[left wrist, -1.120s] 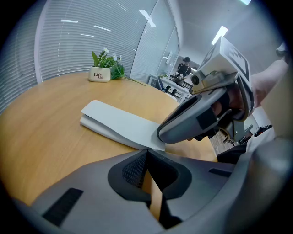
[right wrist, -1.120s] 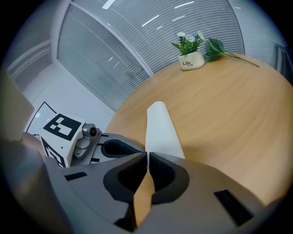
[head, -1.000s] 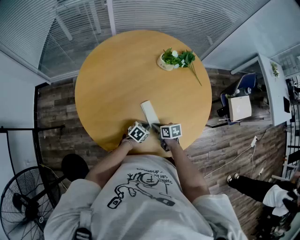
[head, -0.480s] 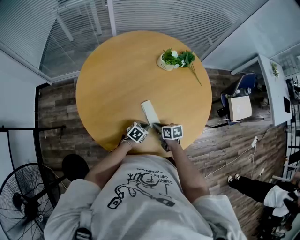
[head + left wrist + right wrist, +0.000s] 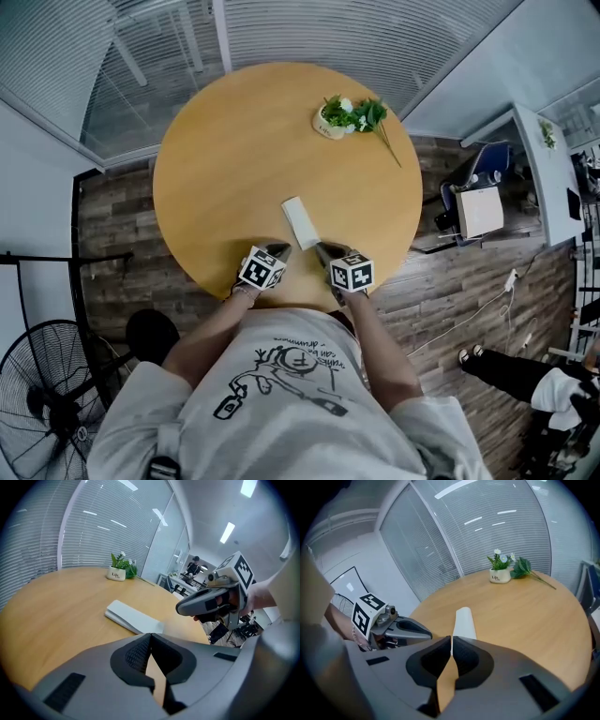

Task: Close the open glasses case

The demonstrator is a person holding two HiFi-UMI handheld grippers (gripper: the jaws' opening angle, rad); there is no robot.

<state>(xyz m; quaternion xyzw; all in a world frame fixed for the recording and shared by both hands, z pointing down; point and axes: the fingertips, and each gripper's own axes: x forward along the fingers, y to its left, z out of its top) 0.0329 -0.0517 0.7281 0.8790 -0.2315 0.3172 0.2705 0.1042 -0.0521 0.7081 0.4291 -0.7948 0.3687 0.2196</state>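
The white glasses case (image 5: 301, 223) lies flat on the round wooden table (image 5: 225, 141), its lid down, a little in from the near edge. My left gripper (image 5: 277, 250) sits just to its near left, jaws shut and empty. My right gripper (image 5: 325, 249) sits just to its near right, also shut with nothing held. Neither touches the case. In the left gripper view the case (image 5: 133, 617) lies ahead of the shut left gripper (image 5: 151, 635), with the right gripper (image 5: 186, 607) at the right. In the right gripper view the case (image 5: 463, 623) lies straight beyond the shut right gripper (image 5: 451, 639).
A small white pot of flowers (image 5: 330, 122) with green stems stands at the table's far right side. Off the table, a fan (image 5: 42, 394) stands at the lower left, and a chair with a box (image 5: 480, 214) at the right.
Both grippers have drawn back from the case toward the person and moved apart. The case now lies free between them.
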